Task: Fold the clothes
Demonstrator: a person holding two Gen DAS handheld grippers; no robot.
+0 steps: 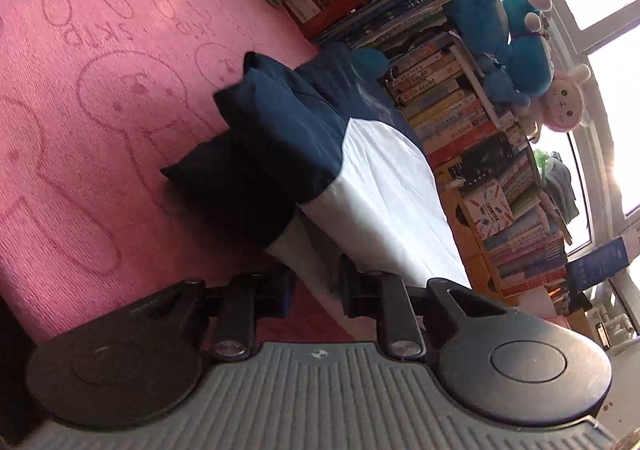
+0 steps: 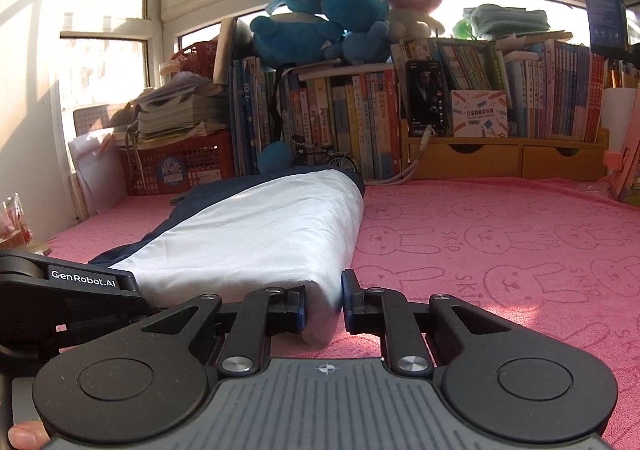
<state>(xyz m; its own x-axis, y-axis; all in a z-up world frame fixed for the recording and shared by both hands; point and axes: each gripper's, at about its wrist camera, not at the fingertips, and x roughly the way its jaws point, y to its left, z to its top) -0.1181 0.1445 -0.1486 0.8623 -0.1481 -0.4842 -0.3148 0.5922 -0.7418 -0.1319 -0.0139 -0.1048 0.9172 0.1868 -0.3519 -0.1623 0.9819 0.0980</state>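
Observation:
A navy and white garment (image 1: pixel 360 178) lies folded on the pink rabbit-print cloth (image 1: pixel 100 110). Its navy sleeves (image 1: pixel 272 130) are laid over the body. My left gripper (image 1: pixel 316 292) sits at the white hem with its jaws around the edge of the fabric, a gap still between them. In the right wrist view the garment (image 2: pixel 256 234) is a long white roll with navy along its left side. My right gripper (image 2: pixel 324 310) has its jaws on either side of the roll's near corner. My left gripper also shows in the right wrist view (image 2: pixel 72 290).
A row of books (image 2: pixel 400 118) stands along the back edge, with blue and pink plush toys (image 2: pixel 340 22) on top. A red crate (image 2: pixel 176 166) with stacked papers is at the back left. A phone (image 2: pixel 426 98) leans on the books. Windows are behind.

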